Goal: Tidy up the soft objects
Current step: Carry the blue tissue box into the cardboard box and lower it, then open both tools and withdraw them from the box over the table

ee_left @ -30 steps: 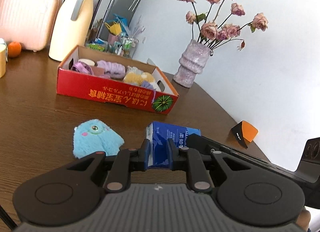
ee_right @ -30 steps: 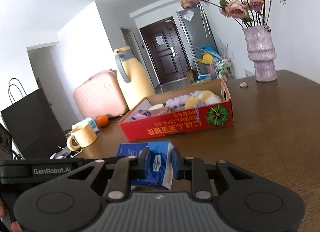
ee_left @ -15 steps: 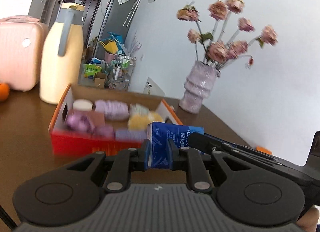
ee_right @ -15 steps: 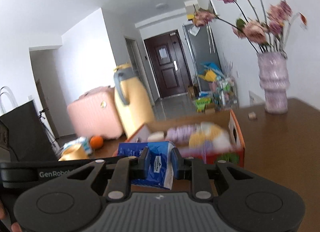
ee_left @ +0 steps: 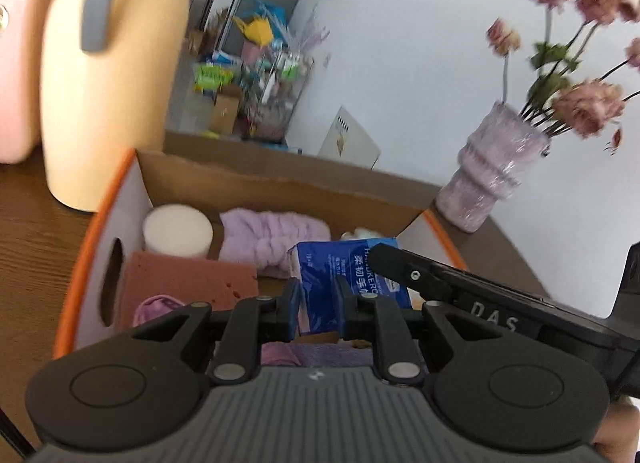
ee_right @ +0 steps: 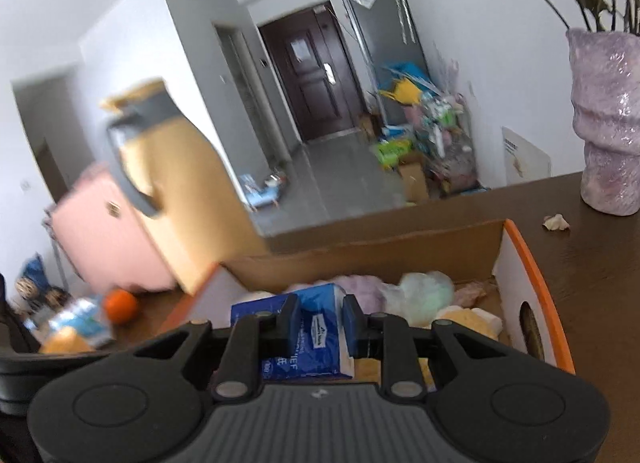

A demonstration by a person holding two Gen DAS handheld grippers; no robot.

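Both grippers, left (ee_left: 317,307) and right (ee_right: 321,323), clamp the tissue pack (ee_left: 344,283) above the box (ee_left: 280,179), inside its walls.

Both grippers (ee_left: 316,307) (ee_right: 320,325) clamped, side by side.

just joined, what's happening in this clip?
A person is holding a blue tissue pack between two handheld tongs, the left tongs and right tongs each shut on one end. The pack hangs over the open cardboard box, not yet released. The box already holds a lilac headband, a reddish sponge and a white foam round.
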